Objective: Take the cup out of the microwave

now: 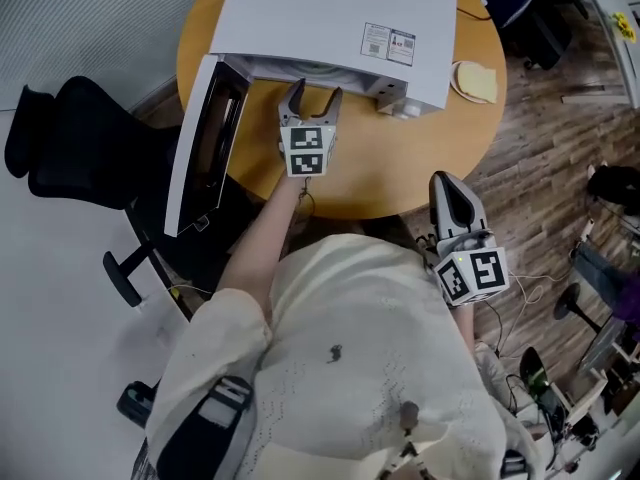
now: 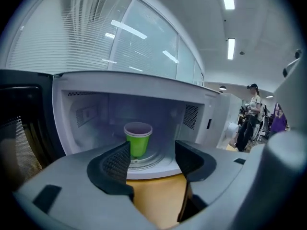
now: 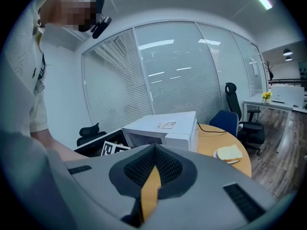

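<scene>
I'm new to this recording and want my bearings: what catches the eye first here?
A white microwave stands on the round wooden table, its door swung wide open at the head view's left. A green cup sits upright inside. The left gripper, jaws apart and empty, points into the opening.

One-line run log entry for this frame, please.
step: approach | microwave: door open | green cup: upright inside, untouched | left gripper: open, empty, at the opening | right gripper: shut, empty
</scene>
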Demonstrator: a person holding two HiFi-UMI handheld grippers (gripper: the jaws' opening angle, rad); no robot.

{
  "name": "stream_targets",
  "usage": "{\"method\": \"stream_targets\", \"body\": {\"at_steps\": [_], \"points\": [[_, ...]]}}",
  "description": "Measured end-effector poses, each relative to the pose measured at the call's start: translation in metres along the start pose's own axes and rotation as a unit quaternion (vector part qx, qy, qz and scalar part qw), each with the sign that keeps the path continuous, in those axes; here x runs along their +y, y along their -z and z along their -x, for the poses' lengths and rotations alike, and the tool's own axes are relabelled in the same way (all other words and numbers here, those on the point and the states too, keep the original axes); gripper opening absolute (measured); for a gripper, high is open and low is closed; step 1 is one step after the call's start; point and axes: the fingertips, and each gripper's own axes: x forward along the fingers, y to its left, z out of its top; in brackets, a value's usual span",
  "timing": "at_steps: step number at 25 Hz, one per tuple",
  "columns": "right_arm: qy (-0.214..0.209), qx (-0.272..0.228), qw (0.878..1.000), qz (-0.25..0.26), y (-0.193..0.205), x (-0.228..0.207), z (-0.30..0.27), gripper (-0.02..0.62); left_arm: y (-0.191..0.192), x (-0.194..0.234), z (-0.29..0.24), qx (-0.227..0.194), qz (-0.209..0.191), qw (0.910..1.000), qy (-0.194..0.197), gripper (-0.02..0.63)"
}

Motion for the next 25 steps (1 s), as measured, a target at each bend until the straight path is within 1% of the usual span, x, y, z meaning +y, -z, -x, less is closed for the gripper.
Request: {"method": "stream_targets", "body": {"at_steps": [4,11,15,21,25], "points": [[0.016,0.002,1.0,-0.003,0.005,-0.001,0.001,0.008,0.008,0.01,-0.02,0.012,0.012,0.9998,-0.007,0.302],[0.036,0.01,0.999,-0.013,0.016,-0.003,0.001,0.008,0.019,0.022,-0.052,0.024,-0.017,0.9994,-0.017,0.315],[0.038,0.015,0.999,-0.015,0.02,-0.001,-0.002,0.008,0.023,0.028,-0.068,0.021,-0.025,0.9992,-0.022,0.321],[0.042,0.024,0.999,-0.019,0.028,0.0,-0.003,0.008,0.023,0.035,-0.087,0.027,-0.023,0.9991,-0.025,0.33],[0.043,0.027,0.998,-0.02,0.03,0.001,-0.003,0.008,0.022,0.041,-0.095,0.034,-0.022,0.9986,-0.034,0.331]]}}
